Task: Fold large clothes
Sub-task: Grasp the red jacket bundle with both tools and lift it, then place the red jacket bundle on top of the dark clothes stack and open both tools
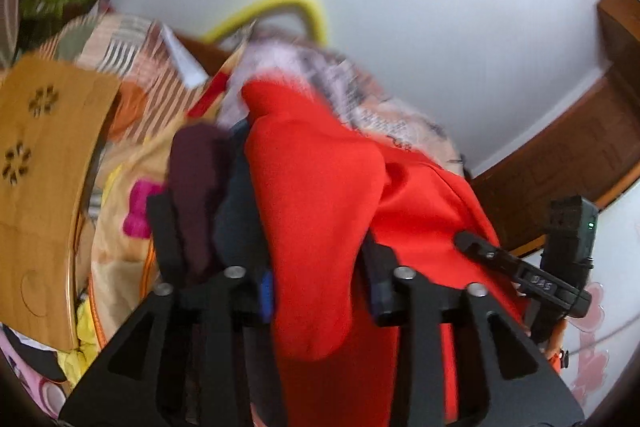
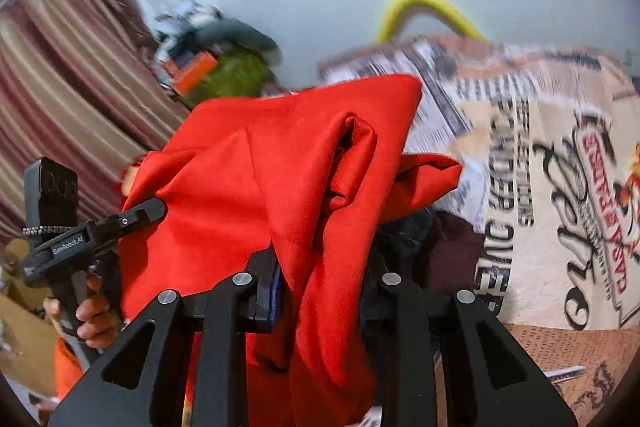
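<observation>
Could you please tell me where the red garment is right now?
In both wrist views the red garment hangs bunched in the middle, running between each gripper's fingers, above the newspaper-print cloth.

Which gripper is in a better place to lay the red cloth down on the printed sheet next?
Probably the right gripper. Its view shows the printed sheet wide open beside the red cloth. The left gripper faces piled dark clothes instead.
</observation>
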`<state>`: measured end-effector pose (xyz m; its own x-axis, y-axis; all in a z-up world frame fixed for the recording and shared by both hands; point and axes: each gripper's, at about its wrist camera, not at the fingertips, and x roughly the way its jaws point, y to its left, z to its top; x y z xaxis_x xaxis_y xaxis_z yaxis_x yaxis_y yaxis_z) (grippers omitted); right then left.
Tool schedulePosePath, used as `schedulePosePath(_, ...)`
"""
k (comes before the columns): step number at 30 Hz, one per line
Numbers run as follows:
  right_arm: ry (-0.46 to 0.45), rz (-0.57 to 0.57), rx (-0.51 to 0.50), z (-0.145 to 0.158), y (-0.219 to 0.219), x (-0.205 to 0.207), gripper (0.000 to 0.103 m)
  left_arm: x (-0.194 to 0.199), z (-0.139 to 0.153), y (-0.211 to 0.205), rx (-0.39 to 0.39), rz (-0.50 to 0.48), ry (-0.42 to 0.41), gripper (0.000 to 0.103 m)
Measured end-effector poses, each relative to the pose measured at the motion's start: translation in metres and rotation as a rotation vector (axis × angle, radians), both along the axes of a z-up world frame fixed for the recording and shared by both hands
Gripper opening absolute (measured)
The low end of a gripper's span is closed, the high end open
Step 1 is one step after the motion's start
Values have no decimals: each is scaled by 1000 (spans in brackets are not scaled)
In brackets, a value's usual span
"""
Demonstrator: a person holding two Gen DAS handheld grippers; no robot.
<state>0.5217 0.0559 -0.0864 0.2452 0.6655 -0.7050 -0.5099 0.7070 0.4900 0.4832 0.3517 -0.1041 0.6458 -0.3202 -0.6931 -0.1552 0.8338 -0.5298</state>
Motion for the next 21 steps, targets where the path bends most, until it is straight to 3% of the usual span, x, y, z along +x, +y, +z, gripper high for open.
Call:
schedulePosePath(2, 54, -7, 21, -19, -6, 7, 37, -5, -14, 8, -49, 17, -12, 60)
schedulePosePath(4, 58, 32, 27, -18, -11, 8, 41, -12, -14, 9, -60, 12, -32, 61)
schedulePosePath(7, 38, 51, -11, -2, -19, 1, 47, -28, 2, 1, 28, 32, -48, 61)
schedulePosePath(12, -84, 35, -15, 30, -34, -21, 48, -59, 32, -23, 171, 25, -84, 66)
schedulePosePath(15, -133, 62, 27, 44, -30, -44, 64, -74, 39, -43, 234, -15, -116, 74)
schedulePosePath(16, -142, 64, 26, 43, -27, -47, 70, -78, 40, -53, 268, -24, -124, 77)
schedulePosePath(18, -162, 69, -12, 40, -16, -57, 72, -84, 38, -65, 338, -24, -120, 89)
schedulePosePath(21, -215, 72, -134, 23, -6, -70, 72, -89, 25, -80, 491, -8, -86, 90)
